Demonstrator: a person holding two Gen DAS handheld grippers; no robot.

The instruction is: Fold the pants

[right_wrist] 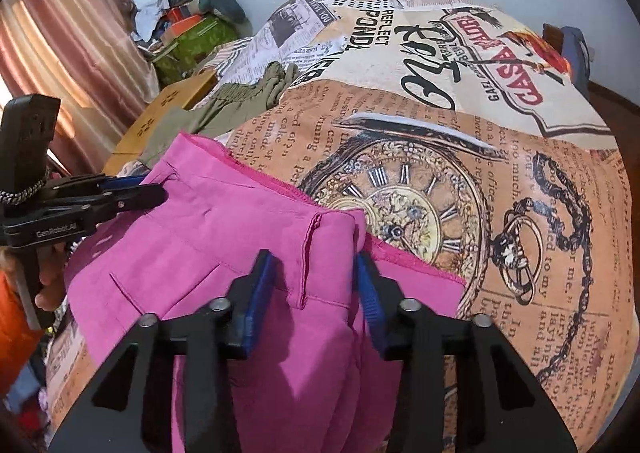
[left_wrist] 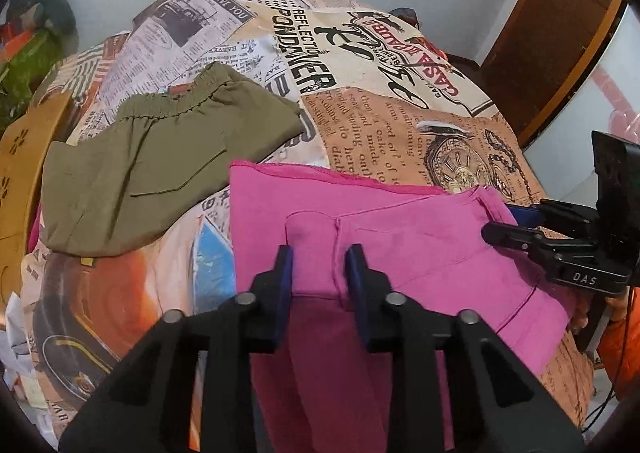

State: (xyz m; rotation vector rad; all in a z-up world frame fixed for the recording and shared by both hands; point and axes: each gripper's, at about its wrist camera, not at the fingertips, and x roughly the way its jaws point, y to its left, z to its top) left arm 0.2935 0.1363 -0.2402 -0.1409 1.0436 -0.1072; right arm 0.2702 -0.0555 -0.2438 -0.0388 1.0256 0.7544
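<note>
Item: pink pants (left_wrist: 360,221), lying on newspaper-print bedspread (left_wrist: 400,105) at 6 o'clock; left hand-held gripper (left_wrist: 319,253) and right hand-held gripper (right_wrist: 316,265) both spread, straddling loose fabric; risk: pinching one layer, skewing fold toward olive shorts (left_wrist: 160,157).

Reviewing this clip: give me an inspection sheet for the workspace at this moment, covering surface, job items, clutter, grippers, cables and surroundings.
Surface: bed sheet with newspaper and pocket-watch print.
Job's things: pink pants spread on the sheet, fabric bunched between both grippers' fingers.
Clutter: olive pants lying beyond the pink pair; green bag with a pile on it.
Grippers: left gripper and right gripper each open around a pink fold.
Cables: thin black cable at the bed's edge.
Surroundings: curtain, pale wall, wooden door frame.
</note>
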